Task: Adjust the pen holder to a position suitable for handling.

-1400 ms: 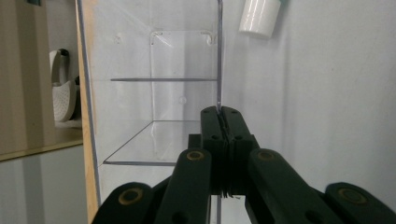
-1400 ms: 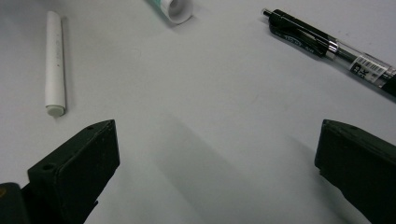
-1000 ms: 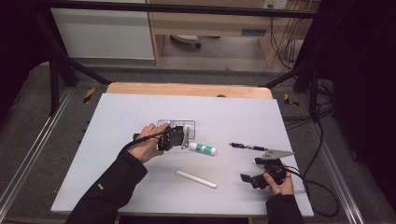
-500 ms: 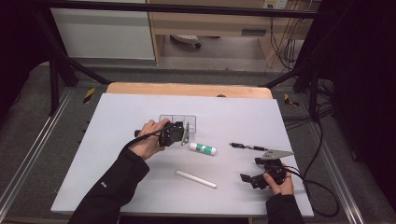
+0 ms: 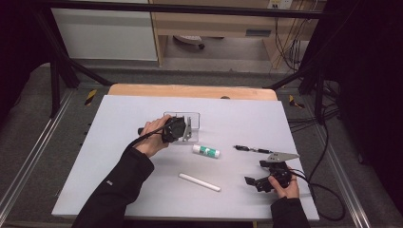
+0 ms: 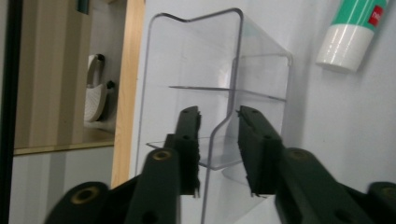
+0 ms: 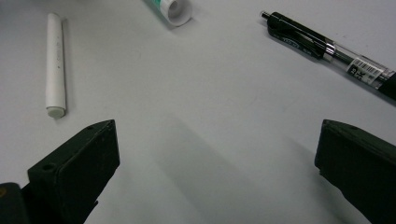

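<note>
Our left claw [image 6: 218, 154] at the clear plastic organiser [image 6: 219, 79]

Its jaws have just been opening and now stand released, a wall of the organiser between them with a gap on each side. The organiser stands toward the table's [image 5: 119, 161] far middle; a glue stick [image 5: 206, 151] lies just beside it. Our right claw [image 7: 217, 172] rests wide apart and empty near the pen [image 7: 327, 46] and white stick [image 7: 55, 65].

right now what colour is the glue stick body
Green with a white cap, best in the left gripper view: glue stick.
</note>
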The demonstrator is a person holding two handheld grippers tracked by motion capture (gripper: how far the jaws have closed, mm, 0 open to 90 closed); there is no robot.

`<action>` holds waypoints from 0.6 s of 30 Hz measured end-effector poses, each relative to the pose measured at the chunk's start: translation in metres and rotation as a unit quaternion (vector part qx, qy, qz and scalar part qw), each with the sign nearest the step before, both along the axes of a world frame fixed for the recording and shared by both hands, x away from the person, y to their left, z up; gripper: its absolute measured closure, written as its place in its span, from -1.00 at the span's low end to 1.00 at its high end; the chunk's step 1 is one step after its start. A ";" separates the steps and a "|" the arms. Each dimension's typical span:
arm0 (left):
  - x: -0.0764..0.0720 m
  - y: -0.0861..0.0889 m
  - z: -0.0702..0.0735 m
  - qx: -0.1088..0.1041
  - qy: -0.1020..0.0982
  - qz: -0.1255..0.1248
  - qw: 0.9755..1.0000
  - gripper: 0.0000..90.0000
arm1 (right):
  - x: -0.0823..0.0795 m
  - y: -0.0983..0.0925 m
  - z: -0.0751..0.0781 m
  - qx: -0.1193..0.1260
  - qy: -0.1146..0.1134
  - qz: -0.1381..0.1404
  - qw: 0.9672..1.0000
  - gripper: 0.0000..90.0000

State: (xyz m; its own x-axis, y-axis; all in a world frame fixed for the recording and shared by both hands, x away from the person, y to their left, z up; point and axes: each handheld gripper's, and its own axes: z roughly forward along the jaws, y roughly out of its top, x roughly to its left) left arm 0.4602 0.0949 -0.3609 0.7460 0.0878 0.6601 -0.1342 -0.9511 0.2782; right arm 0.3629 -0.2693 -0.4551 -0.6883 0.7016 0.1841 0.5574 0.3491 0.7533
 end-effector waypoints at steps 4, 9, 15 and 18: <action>-0.007 0.009 0.010 -0.046 0.006 0.005 0.999 0.13 | 0.000 0.000 0.001 0.001 0.000 0.000 1.000 -0.99; -0.017 0.025 0.013 -0.093 0.013 0.017 0.995 -0.13 | 0.000 0.000 0.000 -0.001 0.000 -0.001 1.000 -0.99; -0.030 0.048 0.008 -0.135 0.019 0.049 0.989 -0.36 | 0.000 0.000 0.001 0.000 -0.002 0.000 1.000 -0.99; -0.035 0.060 0.005 -0.158 0.028 0.073 0.984 -0.50 | 0.000 0.000 0.000 -0.002 -0.003 -0.002 1.000 -0.99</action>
